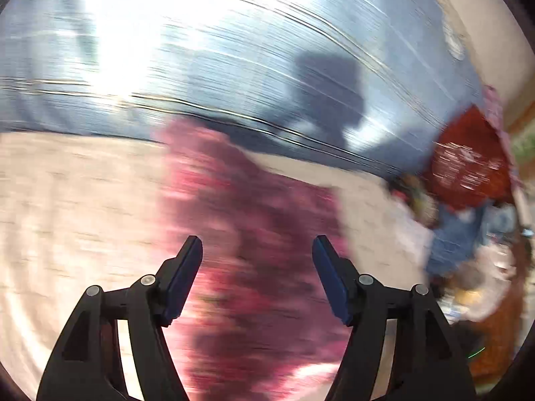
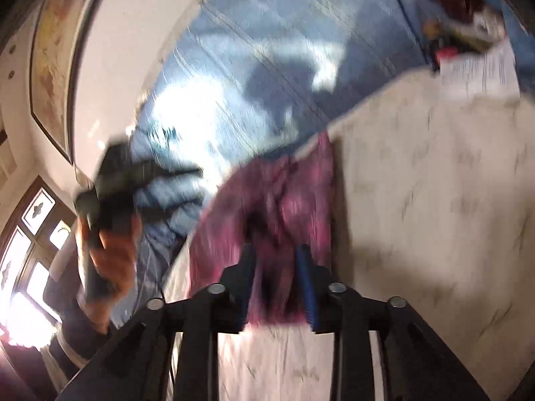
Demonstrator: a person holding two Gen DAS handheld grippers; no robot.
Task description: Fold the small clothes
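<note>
A small pink-maroon patterned garment [image 1: 247,234] lies on a cream sheet [image 1: 67,217], blurred by motion. My left gripper [image 1: 257,247] is open above it, jaws wide apart, nothing between them. In the right wrist view the same garment [image 2: 267,193] hangs from my right gripper [image 2: 276,254], whose narrow-set fingers are shut on its cloth. The left gripper [image 2: 133,173] and the hand holding it show at the left of that view, apart from the garment.
A blue striped cover [image 1: 234,50] spreads beyond the cream sheet [image 2: 434,200]. A heap of clothes, red [image 1: 468,157] and blue [image 1: 458,237], lies at the right. Papers [image 2: 478,70] sit at the far corner. A wall and window [image 2: 30,250] stand at the left.
</note>
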